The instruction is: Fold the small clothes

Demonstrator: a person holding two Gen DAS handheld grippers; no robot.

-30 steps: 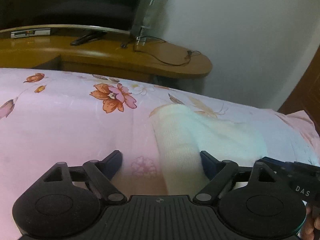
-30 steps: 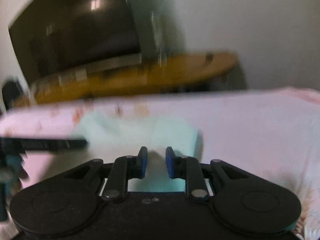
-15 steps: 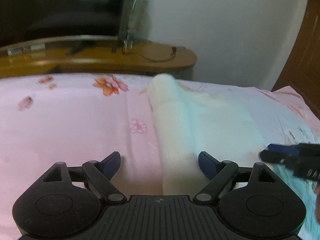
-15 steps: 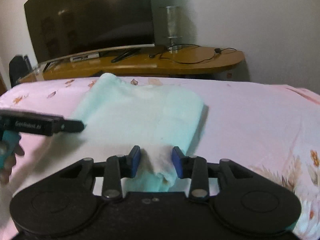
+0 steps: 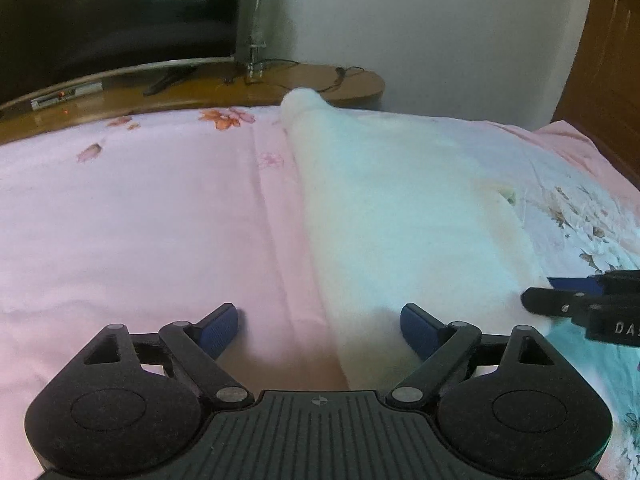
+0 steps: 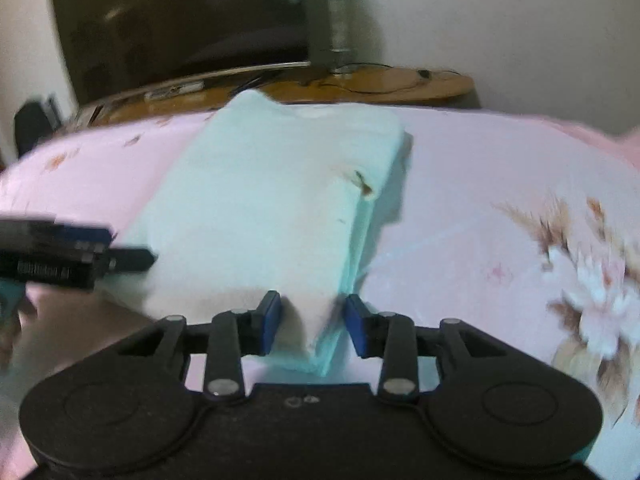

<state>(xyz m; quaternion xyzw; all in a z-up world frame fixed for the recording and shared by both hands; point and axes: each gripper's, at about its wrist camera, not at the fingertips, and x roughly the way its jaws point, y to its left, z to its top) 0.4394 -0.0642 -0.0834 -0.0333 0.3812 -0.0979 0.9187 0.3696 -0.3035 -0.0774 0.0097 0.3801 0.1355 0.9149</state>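
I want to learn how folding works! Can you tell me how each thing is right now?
Pale garment: partly folded, lying on the bedsheet.
Left gripper: wide open, straddling the garment's near edge.
Right gripper: open, garment's near corner between its fingers.
TV: switched off, screen dark.

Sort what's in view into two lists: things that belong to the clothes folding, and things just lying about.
Part of the job:
- pale folded garment
- left tongs, open at its near edge
- right tongs, open around its near corner
- pink floral bedsheet it lies on

Just lying about:
- television
- wooden TV stand
- cable
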